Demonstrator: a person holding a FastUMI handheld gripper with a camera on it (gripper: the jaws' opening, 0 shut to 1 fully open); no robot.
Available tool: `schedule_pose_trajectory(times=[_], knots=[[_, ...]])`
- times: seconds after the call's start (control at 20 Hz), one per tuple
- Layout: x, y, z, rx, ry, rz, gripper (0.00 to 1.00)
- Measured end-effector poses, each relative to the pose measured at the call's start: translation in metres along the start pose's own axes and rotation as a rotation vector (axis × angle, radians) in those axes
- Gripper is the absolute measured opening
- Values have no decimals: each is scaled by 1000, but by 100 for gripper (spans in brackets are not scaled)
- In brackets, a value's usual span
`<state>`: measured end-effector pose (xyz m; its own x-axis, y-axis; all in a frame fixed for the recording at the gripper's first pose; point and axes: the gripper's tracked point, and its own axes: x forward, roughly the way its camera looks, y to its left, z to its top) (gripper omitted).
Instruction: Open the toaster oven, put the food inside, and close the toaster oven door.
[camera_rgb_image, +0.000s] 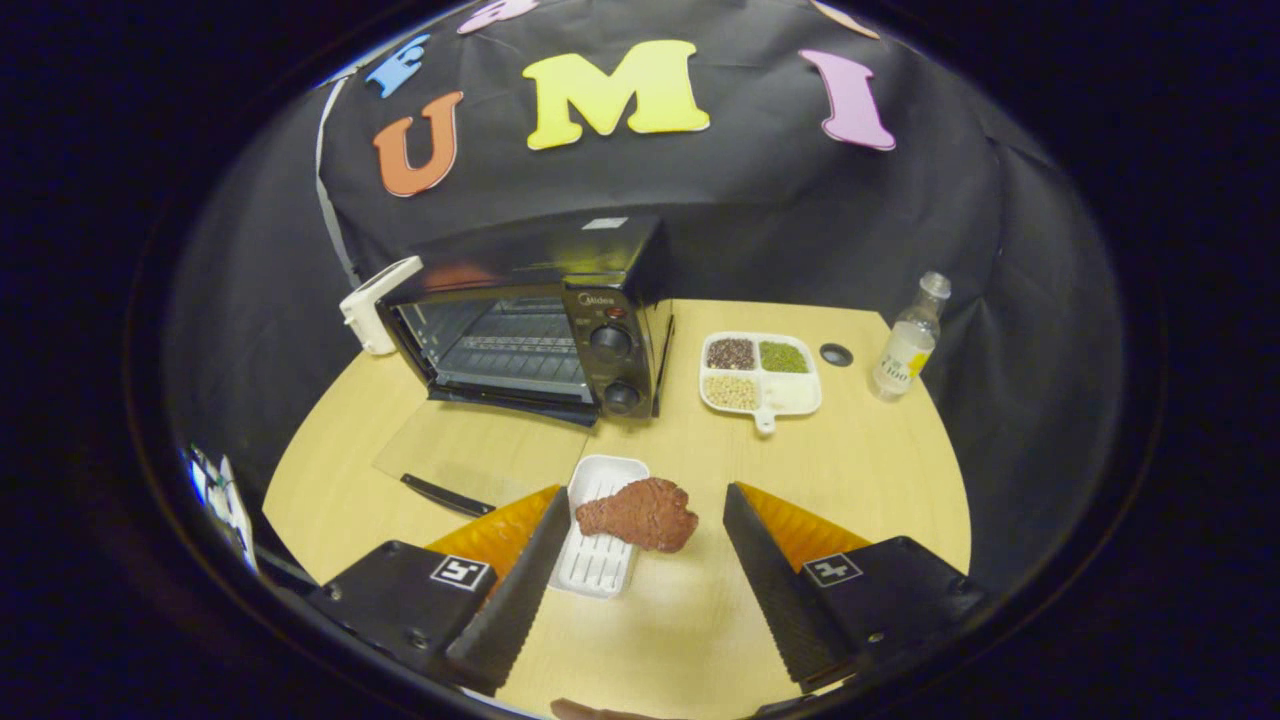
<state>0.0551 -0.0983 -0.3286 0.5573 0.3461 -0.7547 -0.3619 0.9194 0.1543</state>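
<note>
Ahead of the spread, empty fingers (520, 590) of the gripper (640, 560) lies one piece of brown food (640, 514), resting on one white tray (598, 560) and overhanging its right side, between the fingertips. Beyond, toward the table's (880, 470) far left corner, stands one black toaster oven (540, 320), its glass door (455, 455) folded down flat on the tabletop, rack bare. Right of it sits one white divided dish (795, 395): three sections hold dark, green and pale grains. One clear bottle (908, 342) stands upright near the far right edge.
</note>
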Motion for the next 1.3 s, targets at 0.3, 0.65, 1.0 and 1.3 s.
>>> schedule_pose_trajectory(times=[0.3, 0.65, 1.0, 1.3], knots=[[42, -9, -27, 238, 163, 220, 83], [38, -7, -41, 384, 223, 332, 22], [-1, -5, -20, 262, 121, 217, 10], [-49, 17, 13, -2, -55, 23, 10]])
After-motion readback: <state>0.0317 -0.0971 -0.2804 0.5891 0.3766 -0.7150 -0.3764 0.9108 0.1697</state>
